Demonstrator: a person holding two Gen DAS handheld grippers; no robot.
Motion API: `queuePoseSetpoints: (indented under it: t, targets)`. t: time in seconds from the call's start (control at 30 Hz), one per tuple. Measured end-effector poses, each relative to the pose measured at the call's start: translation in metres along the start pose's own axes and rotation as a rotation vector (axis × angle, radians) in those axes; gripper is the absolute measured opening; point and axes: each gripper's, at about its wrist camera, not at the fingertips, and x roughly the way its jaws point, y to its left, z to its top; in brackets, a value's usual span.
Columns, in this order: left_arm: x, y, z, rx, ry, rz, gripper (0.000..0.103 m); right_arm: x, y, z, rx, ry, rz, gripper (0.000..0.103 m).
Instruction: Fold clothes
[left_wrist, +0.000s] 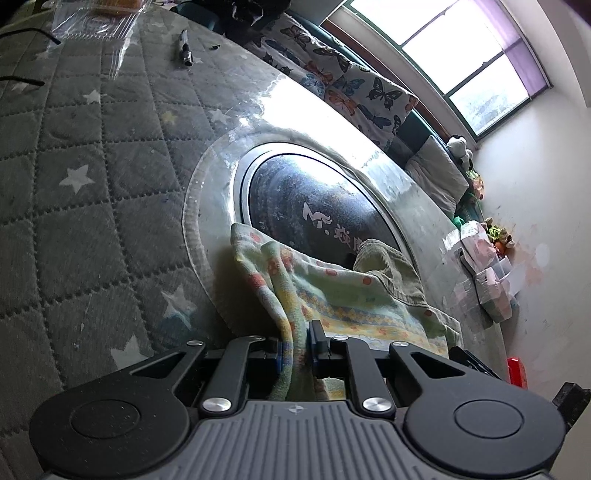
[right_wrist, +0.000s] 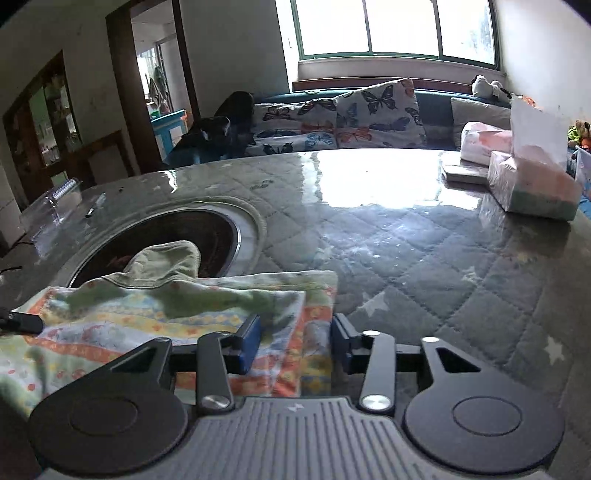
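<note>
Left gripper (left_wrist: 295, 347): jaws narrow, clamped on a bunched fold of the garment (left_wrist: 343, 295), a pale green cloth with orange dots and striped bands. The cloth runs forward from the pads and drapes over the rim of the round dark hob (left_wrist: 314, 206) just ahead.

Right gripper (right_wrist: 295, 341): jaws part open, pads (right_wrist: 249, 343) not pressing. The folded garment edge (right_wrist: 303, 325) lies between them, closer to the left pad; the rest spreads out left of the jaws.

All on the quilted star-print table cover (right_wrist: 424, 266) under clear sheet. Tissue box (right_wrist: 532, 184) sits far ahead-right of the right jaws.
</note>
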Motion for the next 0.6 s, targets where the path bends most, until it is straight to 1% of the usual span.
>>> queuePoseSetpoints:
  t: [0.03, 0.13, 0.23, 0.37, 0.5, 0.6]
  targets:
    - [0.0, -0.001, 0.0, 0.01, -0.002, 0.004, 0.014, -0.001, 0.001, 0.0, 0.001, 0.001, 0.005, 0.024]
    - [-0.002, -0.005, -0.001, 0.037, -0.011, 0.012, 0.014, -0.004, 0.006, 0.0, 0.016, -0.001, 0.025, 0.01]
    - [-0.007, -0.012, 0.001, 0.067, -0.031, 0.008, 0.012, -0.015, 0.004, 0.002, 0.059, -0.034, 0.047, 0.008]
    - [-0.013, -0.033, 0.006, 0.128, -0.052, -0.022, 0.01, -0.04, 0.002, 0.006, 0.069, -0.101, 0.061, 0.007]
    - [-0.01, -0.065, 0.01, 0.193, -0.055, -0.067, 0.009, -0.069, -0.007, 0.014, 0.059, -0.156, 0.028, 0.007]
    - [0.0, -0.092, 0.011, 0.232, -0.045, -0.105, 0.009, -0.086, -0.022, 0.019, 0.059, -0.186, -0.028, 0.007]
